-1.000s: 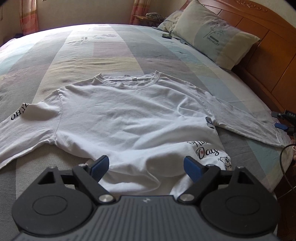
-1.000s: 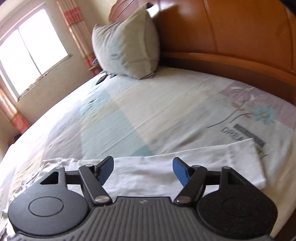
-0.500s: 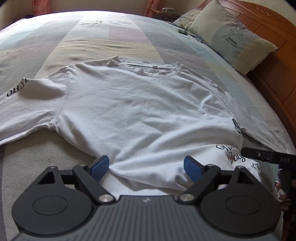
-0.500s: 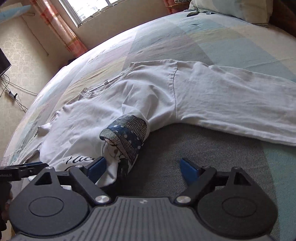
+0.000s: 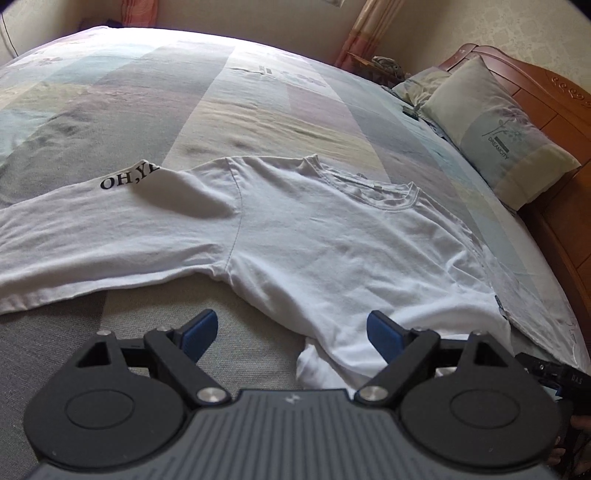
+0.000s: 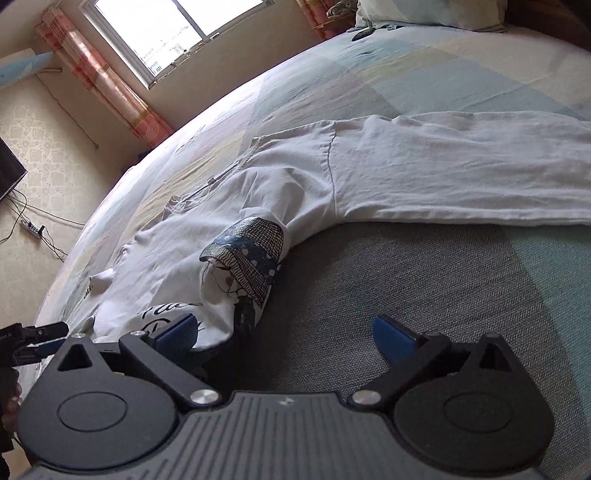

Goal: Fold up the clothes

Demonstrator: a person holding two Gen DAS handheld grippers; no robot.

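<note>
A white long-sleeved shirt (image 5: pixel 332 236) lies spread on the bed, collar away from me and both sleeves stretched out. Its hem is turned up at the near edge, showing a printed hat figure (image 6: pixel 251 258). My left gripper (image 5: pixel 291 332) stands open over the hem's left corner; cloth lies by its right finger, unpressed. My right gripper (image 6: pixel 284 336) hangs over the hem's other corner with its jaws opening. The turned-up cloth reaches its left finger and grey bedspread fills the rest of the gap. Each gripper shows at the edge of the other's view.
A patchwork bedspread (image 5: pixel 258 103) covers the bed. Pillows (image 5: pixel 498 133) lean on the wooden headboard (image 5: pixel 554 92) at the right. Beyond the bed are a window (image 6: pixel 166 29), striped curtains (image 6: pixel 110 85) and a power strip (image 6: pixel 31 227) with cables on the floor.
The left gripper slid left along the hem, from its middle to the left corner. The right gripper swung away from the sleeve near the headboard to the hem's printed corner and its jaws widened.
</note>
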